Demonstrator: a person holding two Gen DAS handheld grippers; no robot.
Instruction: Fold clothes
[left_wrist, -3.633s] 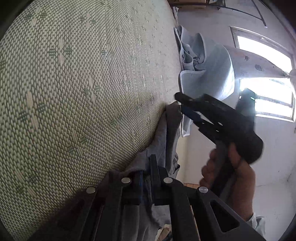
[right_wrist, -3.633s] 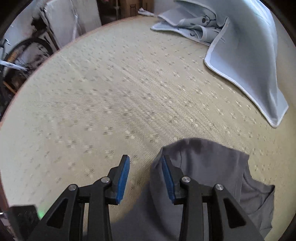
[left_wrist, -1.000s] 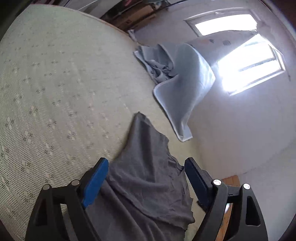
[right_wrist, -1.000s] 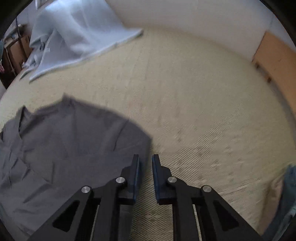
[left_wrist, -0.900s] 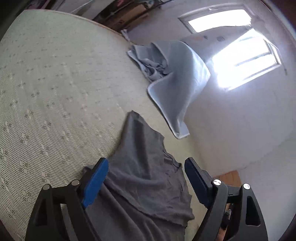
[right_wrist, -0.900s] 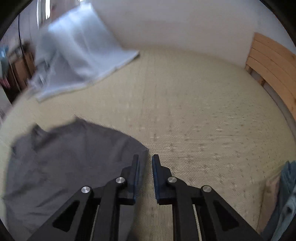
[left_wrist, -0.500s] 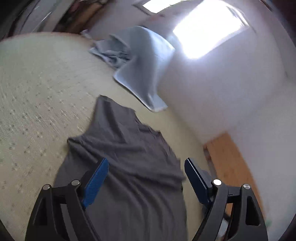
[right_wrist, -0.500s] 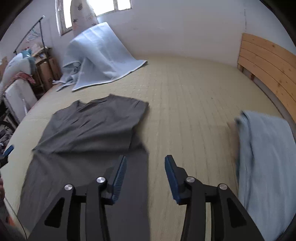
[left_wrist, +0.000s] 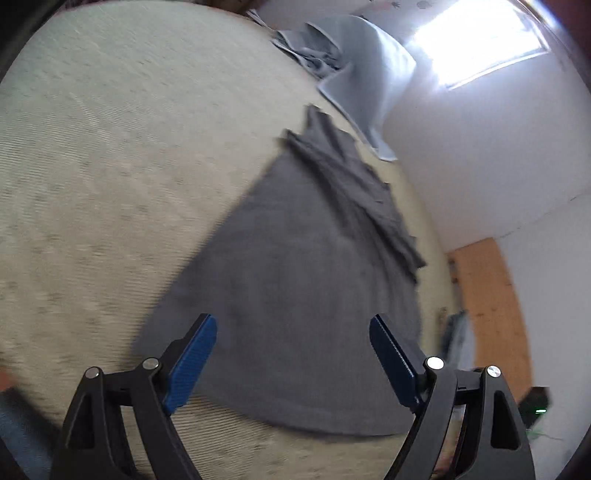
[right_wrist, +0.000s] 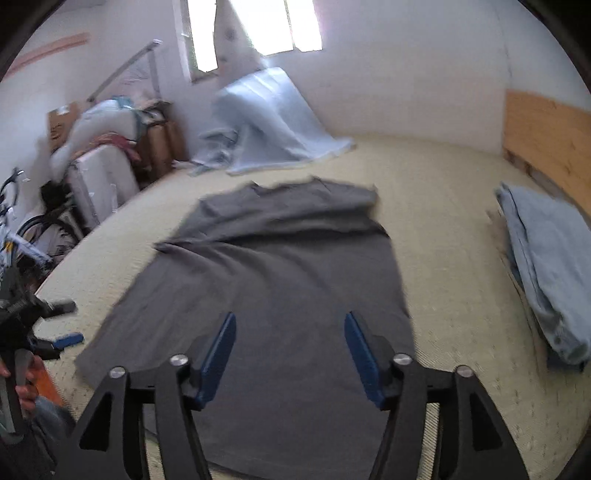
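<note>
Blue-padded fingers of the right gripper (right_wrist: 290, 350) spread wide, holding nothing, hovering over the hem end of a grey T-shirt (right_wrist: 280, 266). Left gripper (left_wrist: 291, 354) likewise parted and empty above the same shirt (left_wrist: 295, 280). Spread mostly flat on a woven straw-coloured mat (right_wrist: 454, 280), rumpled in diagonal creases toward the collar. Folded pale blue denim garment (right_wrist: 546, 258) near the right edge. Light blue blanket (right_wrist: 266, 129) heaped beyond, against the wall. Wooden headboard (right_wrist: 546, 136) at far right.
</note>
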